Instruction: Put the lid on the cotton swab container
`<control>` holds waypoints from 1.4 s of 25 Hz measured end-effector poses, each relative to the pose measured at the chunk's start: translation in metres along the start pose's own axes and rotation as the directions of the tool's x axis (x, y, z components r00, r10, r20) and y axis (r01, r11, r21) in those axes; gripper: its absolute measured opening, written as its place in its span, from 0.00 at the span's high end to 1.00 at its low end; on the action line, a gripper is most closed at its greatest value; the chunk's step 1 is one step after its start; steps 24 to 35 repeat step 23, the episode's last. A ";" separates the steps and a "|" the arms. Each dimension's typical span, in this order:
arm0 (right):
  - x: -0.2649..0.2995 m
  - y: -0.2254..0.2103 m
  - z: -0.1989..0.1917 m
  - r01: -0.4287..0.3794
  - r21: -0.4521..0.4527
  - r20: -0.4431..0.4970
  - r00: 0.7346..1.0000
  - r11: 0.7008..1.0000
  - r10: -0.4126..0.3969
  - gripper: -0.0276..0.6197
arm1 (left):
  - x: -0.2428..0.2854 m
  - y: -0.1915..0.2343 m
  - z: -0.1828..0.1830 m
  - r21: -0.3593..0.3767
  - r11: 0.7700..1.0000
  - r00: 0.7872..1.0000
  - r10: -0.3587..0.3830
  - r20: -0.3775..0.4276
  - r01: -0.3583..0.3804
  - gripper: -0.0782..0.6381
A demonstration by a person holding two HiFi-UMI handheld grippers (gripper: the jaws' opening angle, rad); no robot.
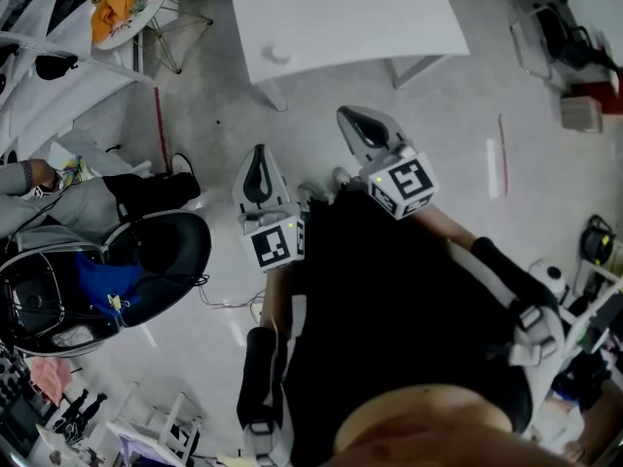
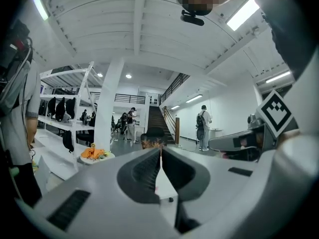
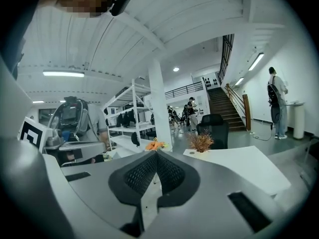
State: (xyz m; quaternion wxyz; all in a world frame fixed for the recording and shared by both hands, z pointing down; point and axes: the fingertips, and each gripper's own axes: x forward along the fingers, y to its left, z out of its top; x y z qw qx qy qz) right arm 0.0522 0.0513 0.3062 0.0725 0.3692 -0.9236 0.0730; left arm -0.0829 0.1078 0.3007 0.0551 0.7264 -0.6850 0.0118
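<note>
The left tool (image 1: 259, 159) and the right tool (image 1: 356, 123) are both held fully closed, with nothing gripped, over the floor (image 1: 458, 115). A small round white object (image 1: 279, 54), perhaps the container or its lid, is seen on the white table (image 1: 389, 17) at 12 o'clock, well apart from both.

Left gripper (image 2: 160, 152): jaws pressed together, nothing between them.
Right gripper (image 2: 215, 144): at the right, marker cube (image 2: 275, 114) above.
Background: staircase (image 2: 157, 117); person with backpack (image 2: 203, 127); white shelving (image 2: 67, 108).
</note>
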 end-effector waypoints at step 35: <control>0.052 0.002 0.015 0.041 0.003 -0.014 0.999 0.999 -0.041 0.95 | 0.038 0.038 0.011 0.003 0.999 0.999 -0.043 -0.009 0.043 0.87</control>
